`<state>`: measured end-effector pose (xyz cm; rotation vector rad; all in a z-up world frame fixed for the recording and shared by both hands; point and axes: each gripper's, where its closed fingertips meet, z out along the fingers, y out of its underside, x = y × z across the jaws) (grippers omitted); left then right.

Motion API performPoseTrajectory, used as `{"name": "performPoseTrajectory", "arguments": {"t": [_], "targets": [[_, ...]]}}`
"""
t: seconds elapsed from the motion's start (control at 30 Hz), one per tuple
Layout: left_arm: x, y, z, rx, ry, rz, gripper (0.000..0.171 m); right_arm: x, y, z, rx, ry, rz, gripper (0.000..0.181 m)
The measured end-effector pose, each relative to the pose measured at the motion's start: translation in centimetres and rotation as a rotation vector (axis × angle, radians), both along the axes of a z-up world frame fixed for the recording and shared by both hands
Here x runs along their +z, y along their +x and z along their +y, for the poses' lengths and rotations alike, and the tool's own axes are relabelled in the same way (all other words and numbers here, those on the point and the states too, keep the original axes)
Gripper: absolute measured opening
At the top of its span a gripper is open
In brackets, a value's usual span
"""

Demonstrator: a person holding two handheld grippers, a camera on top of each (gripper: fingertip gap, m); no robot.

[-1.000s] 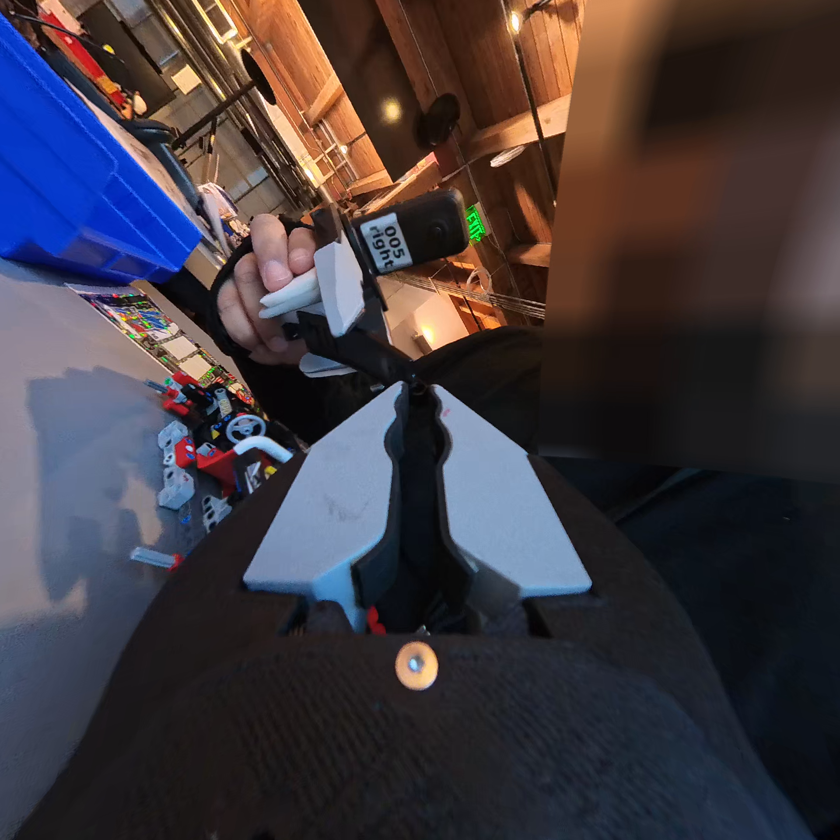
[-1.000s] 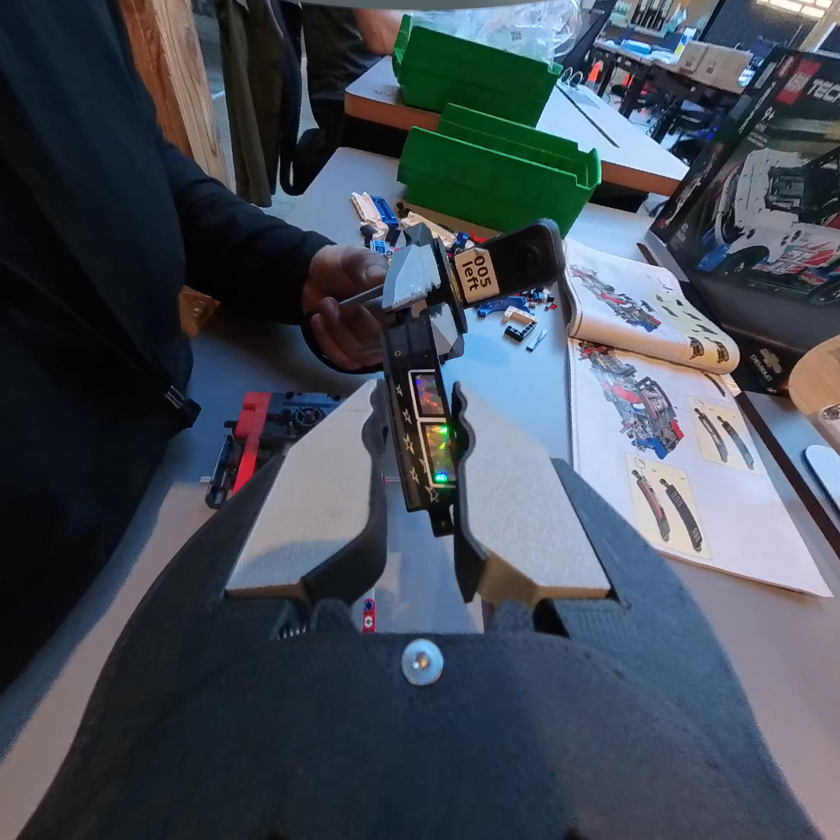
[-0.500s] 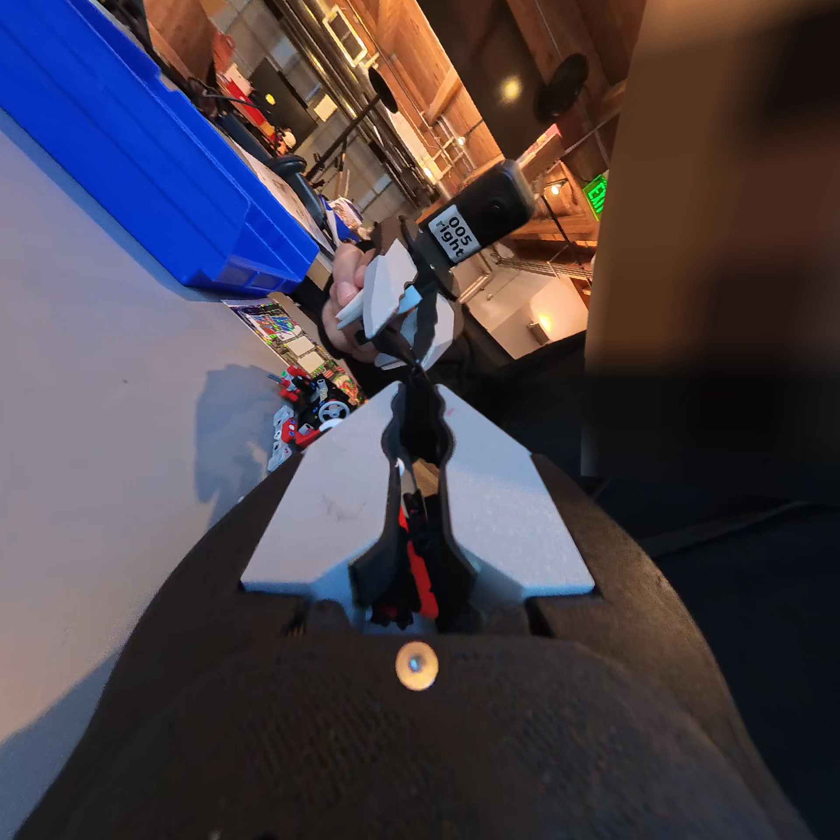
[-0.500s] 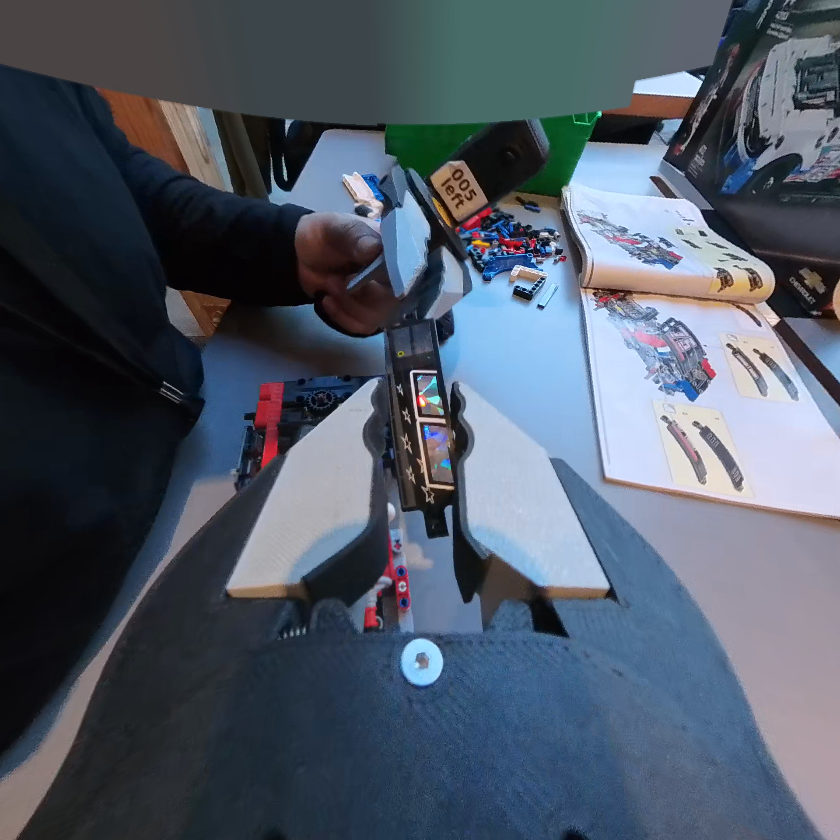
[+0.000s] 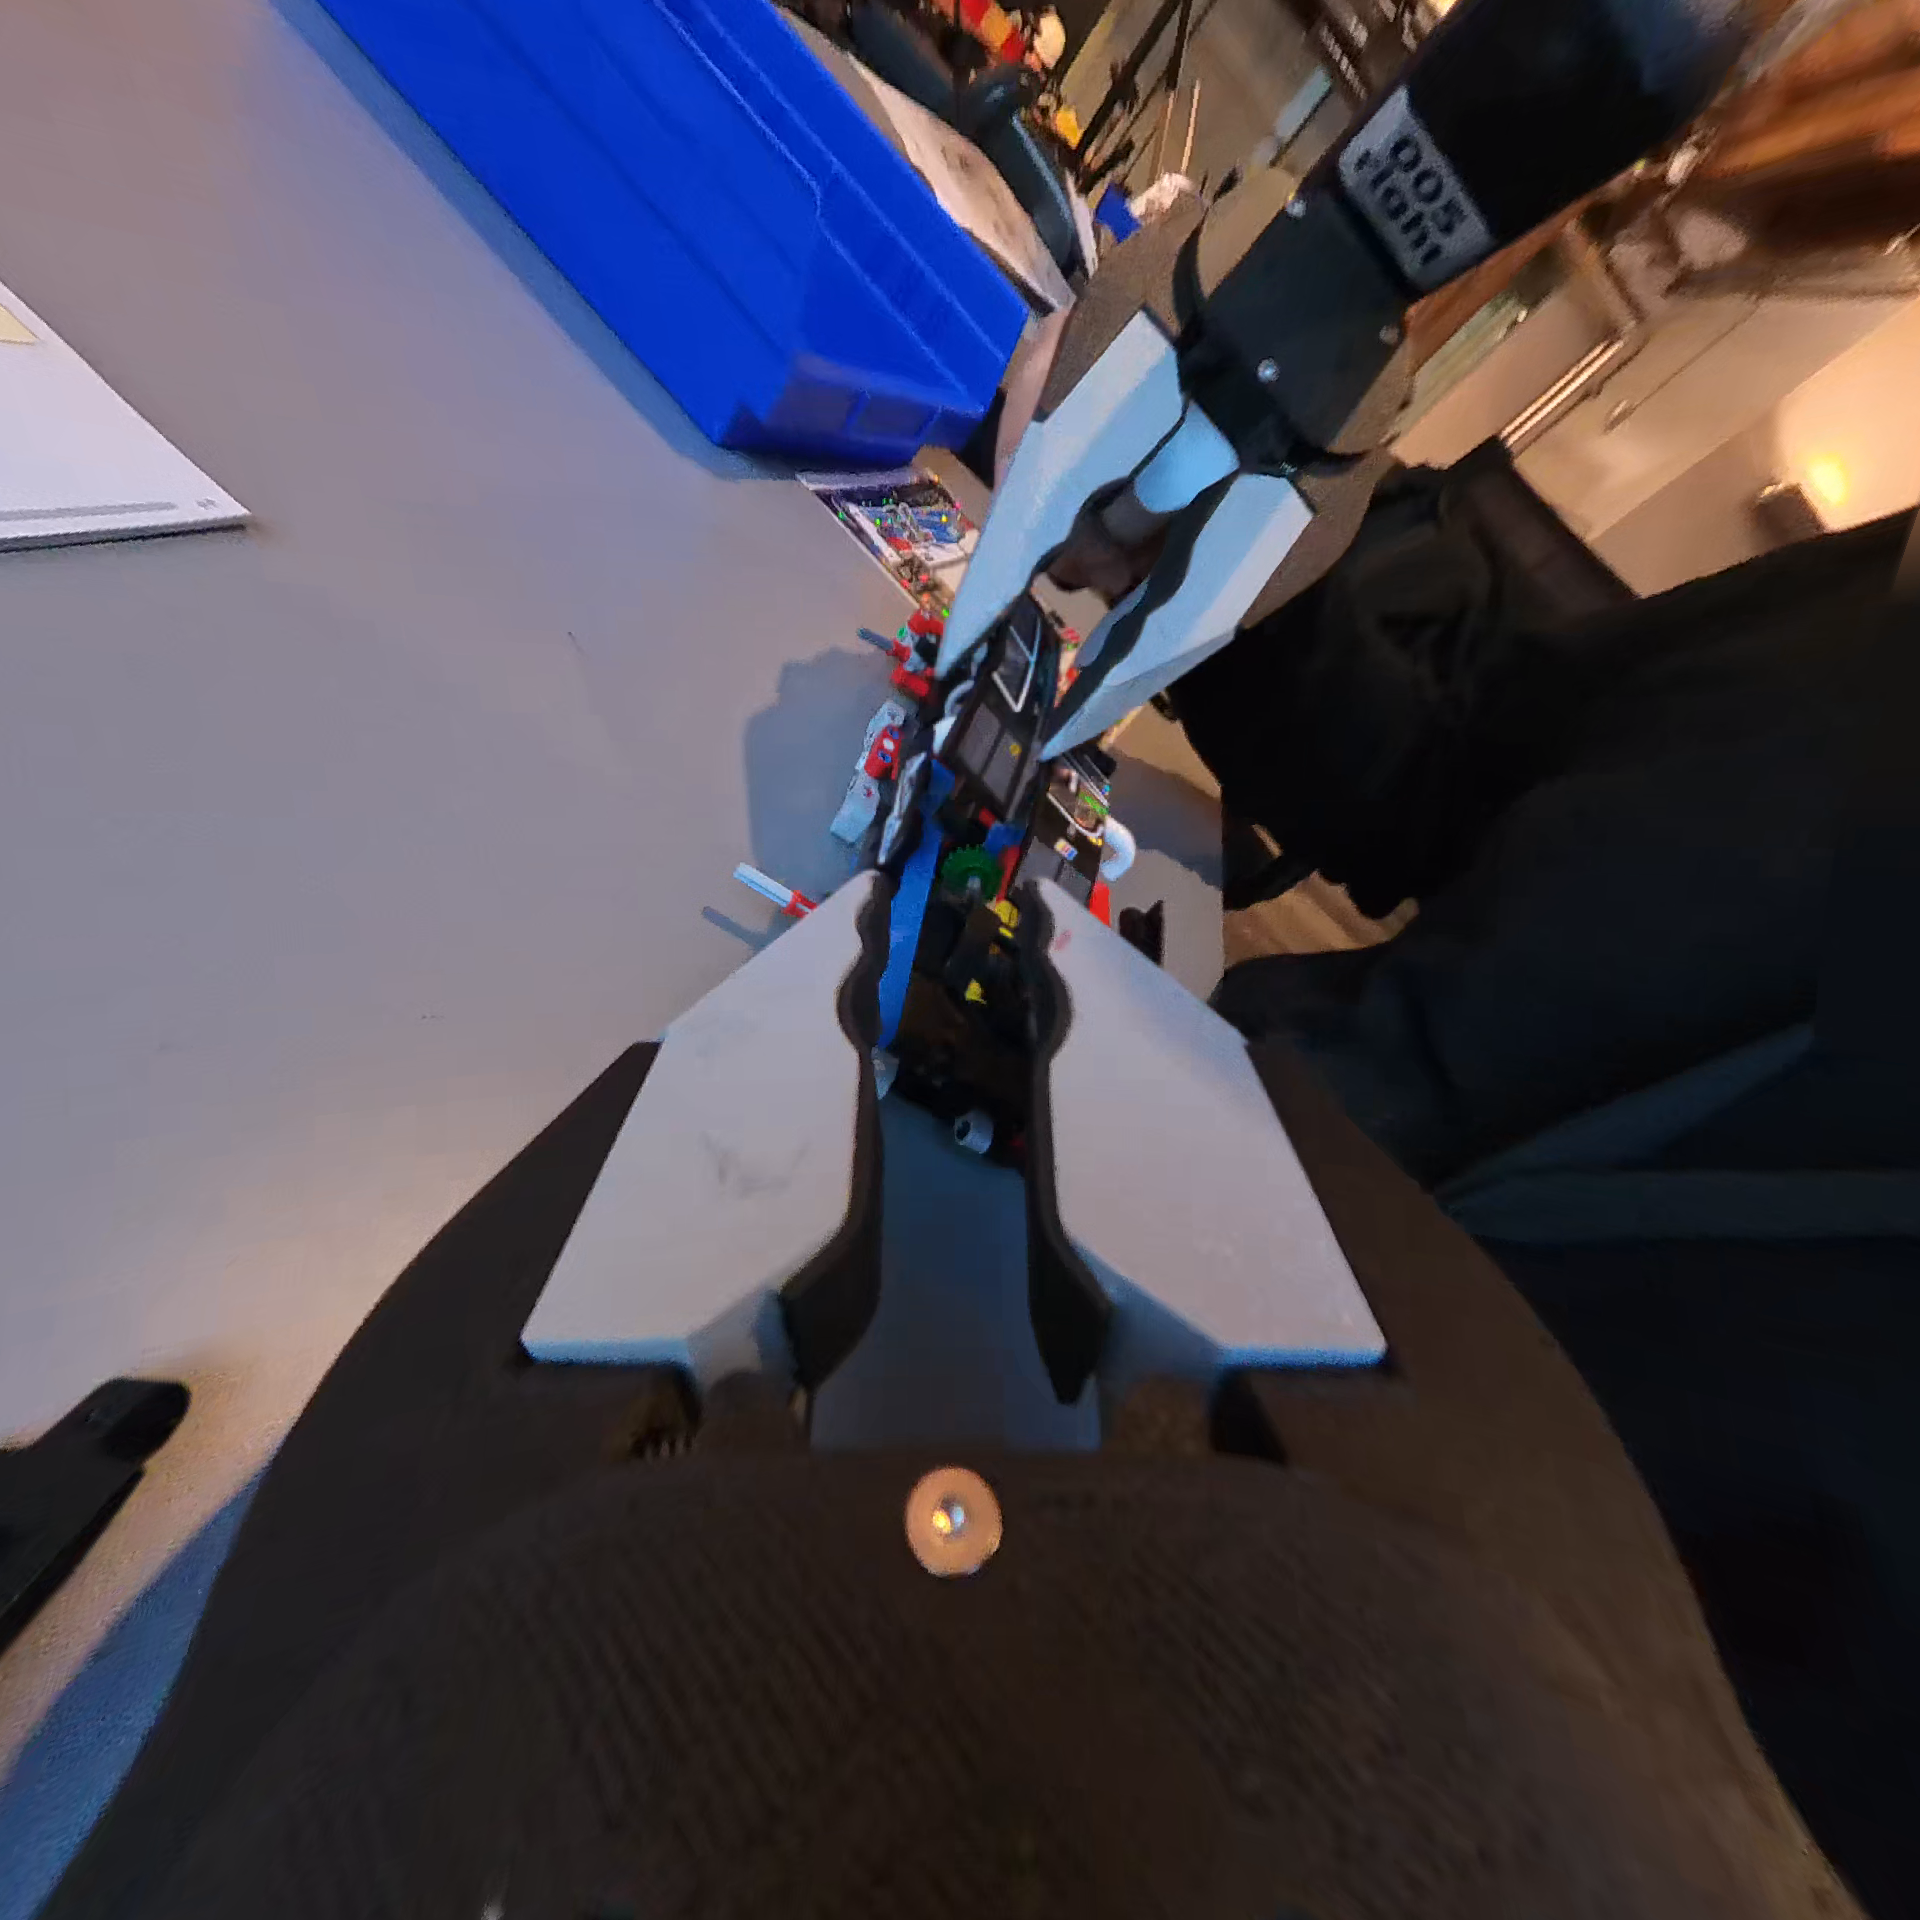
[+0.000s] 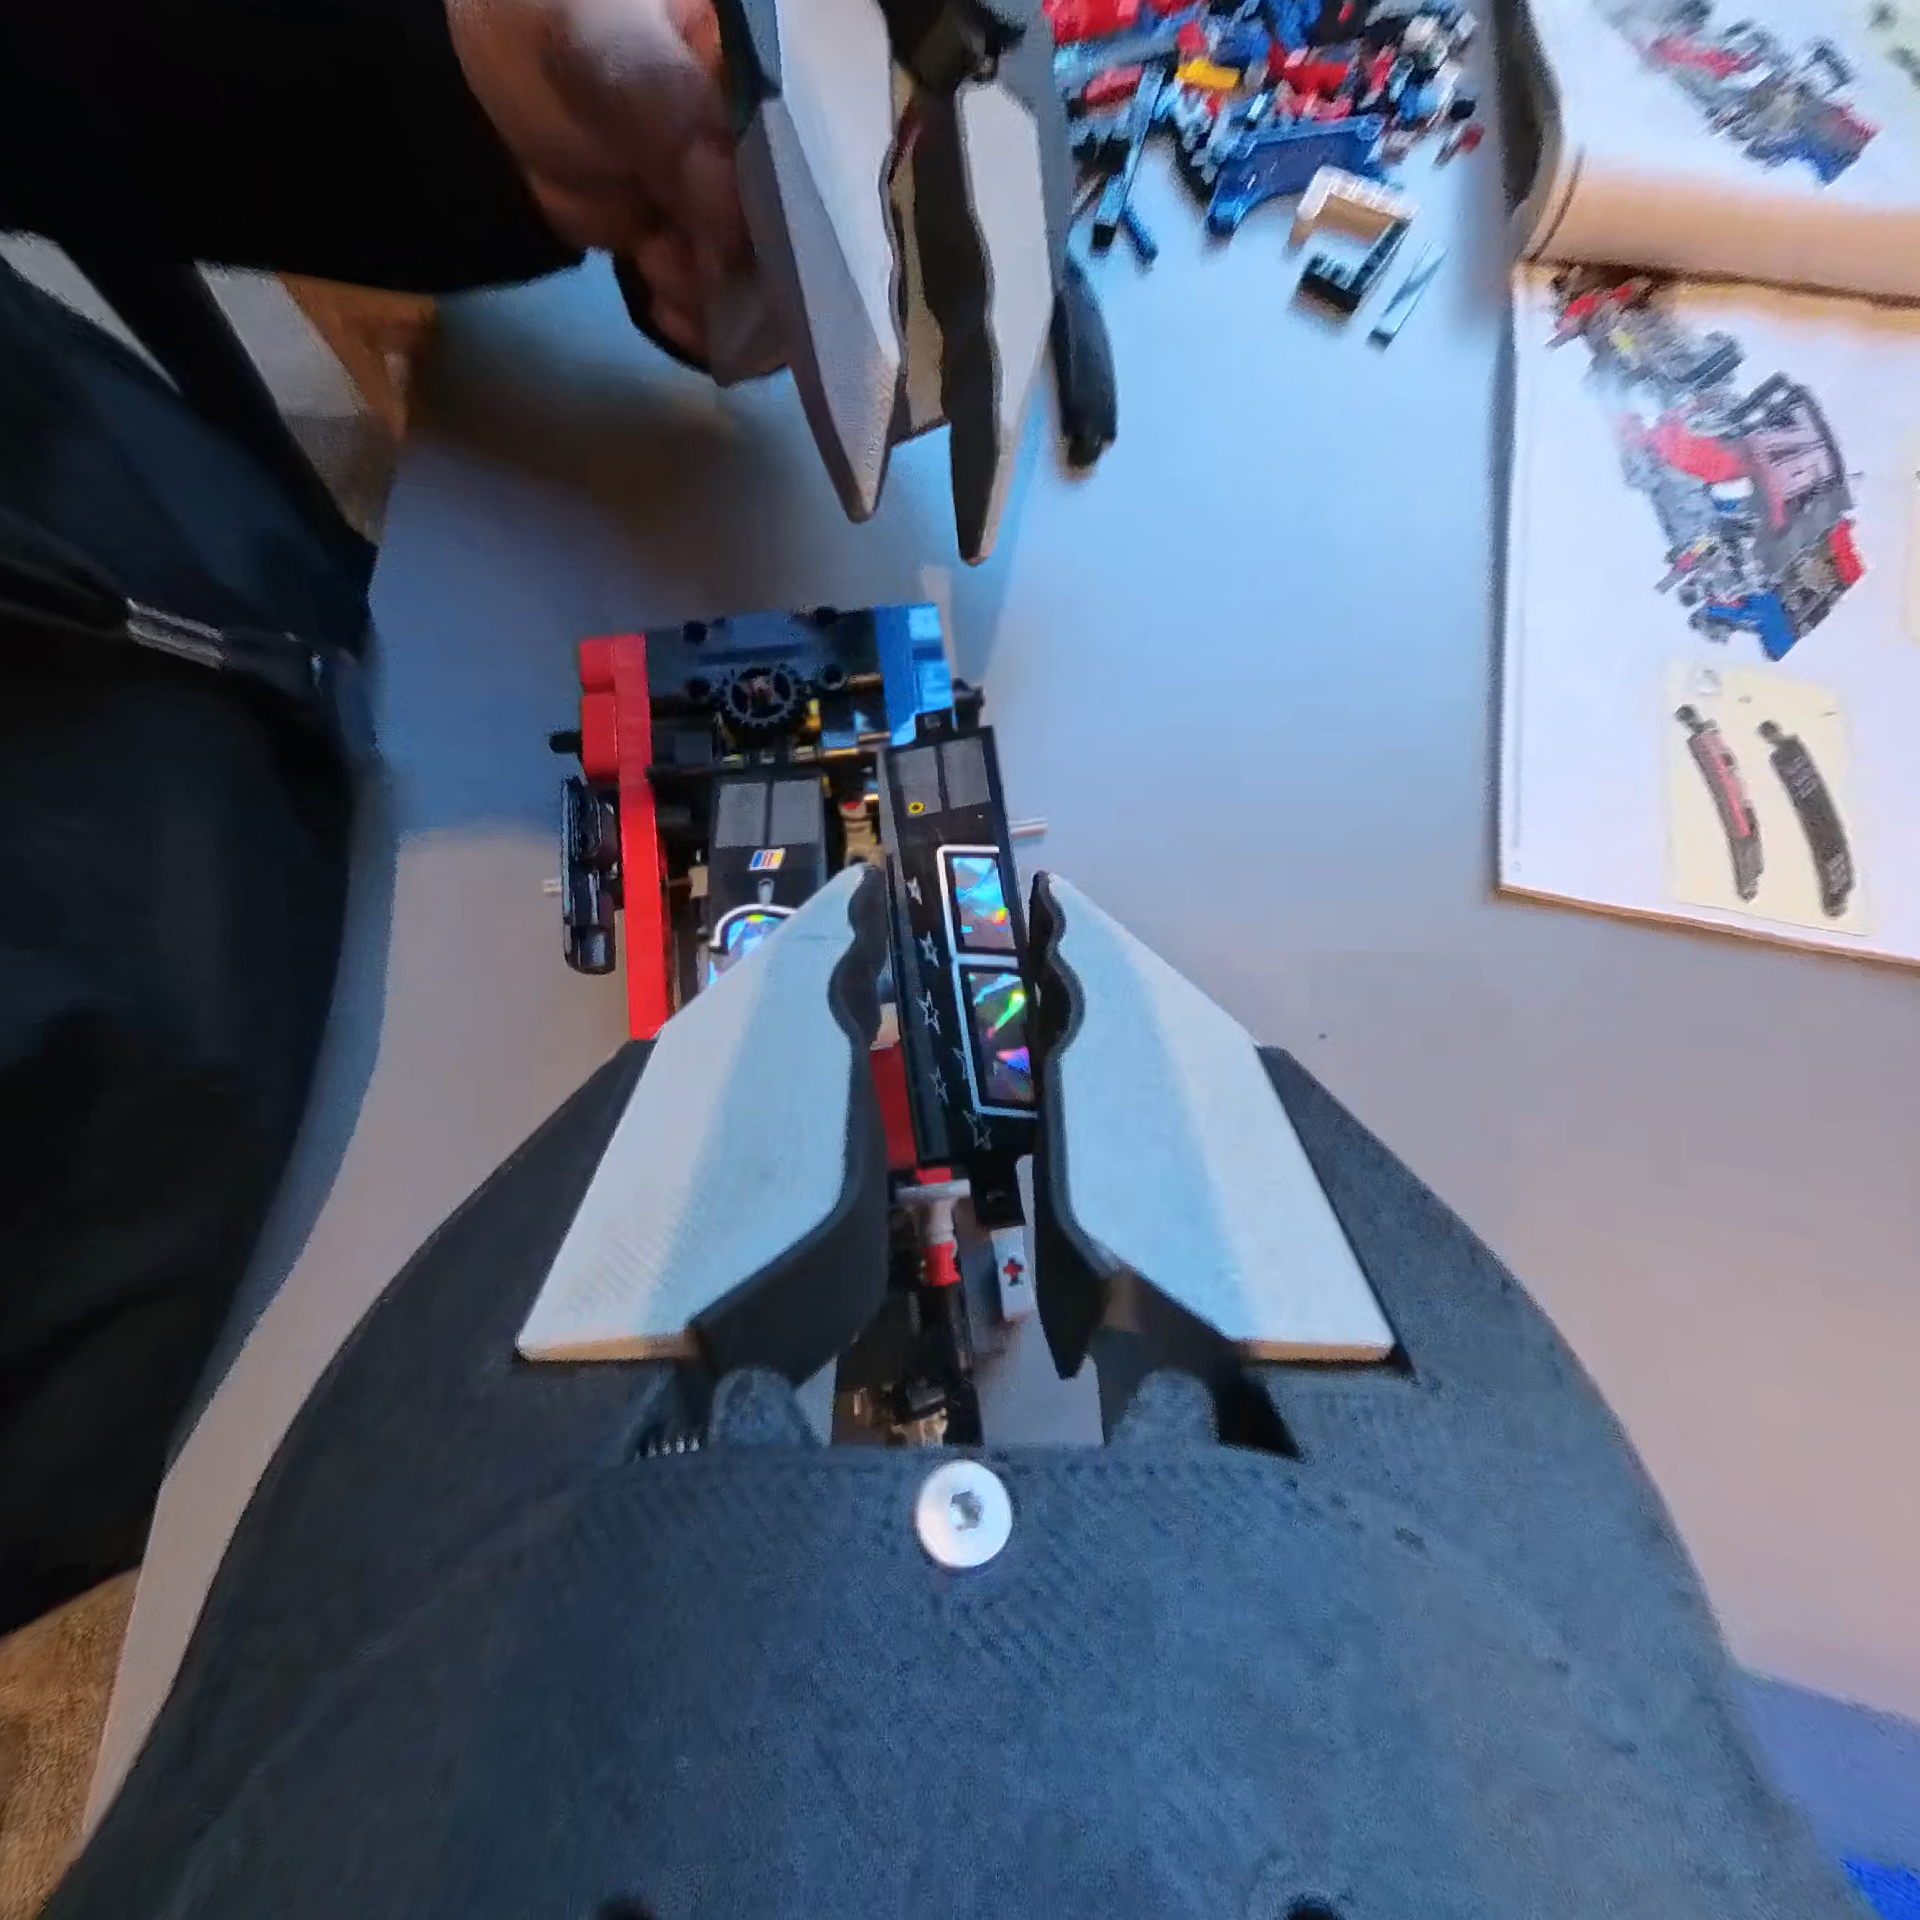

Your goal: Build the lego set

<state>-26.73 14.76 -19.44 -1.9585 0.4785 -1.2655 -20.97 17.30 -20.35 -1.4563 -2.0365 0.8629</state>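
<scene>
Resting on grey table (image 6: 1299, 831): half-built car model (image 6: 727, 790), open manual (image 6: 1704, 623) right of it. Right gripper (image 6: 956, 894) clamps black stickered panel (image 6: 961, 935) against model. Left gripper (image 5: 954, 902), jaws parted, empty, above model's end.

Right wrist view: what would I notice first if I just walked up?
The right gripper is shut on a black panel with shiny rainbow stickers, over the half-built car on the grey table. The left gripper hangs above; loose bricks lie behind.
</scene>
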Motion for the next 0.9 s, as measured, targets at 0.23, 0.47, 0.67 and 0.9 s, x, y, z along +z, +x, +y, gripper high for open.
{"name": "performPoseTrajectory", "arguments": {"t": [0.23,0.47,0.67,0.9], "targets": [[-0.9,1.4,0.2,-0.043,0.030,0.098,0.020,-1.0,0.0,-0.4,0.016,0.061,-0.104,0.023],[-1.8,1.8,0.5,-0.069,0.037,0.147,0.018,-1.1,-0.3,-0.5,0.029,0.054,-0.143,0.023],[-2.4,2.3,0.0,-0.120,0.082,0.191,0.022,-1.4,-0.6,-0.6,0.039,-0.003,-0.138,0.023],[-2.5,2.2,0.2,-0.197,0.170,0.310,0.022,-1.3,-0.4,-0.5,0.037,-0.115,-0.170,0.023]]}}
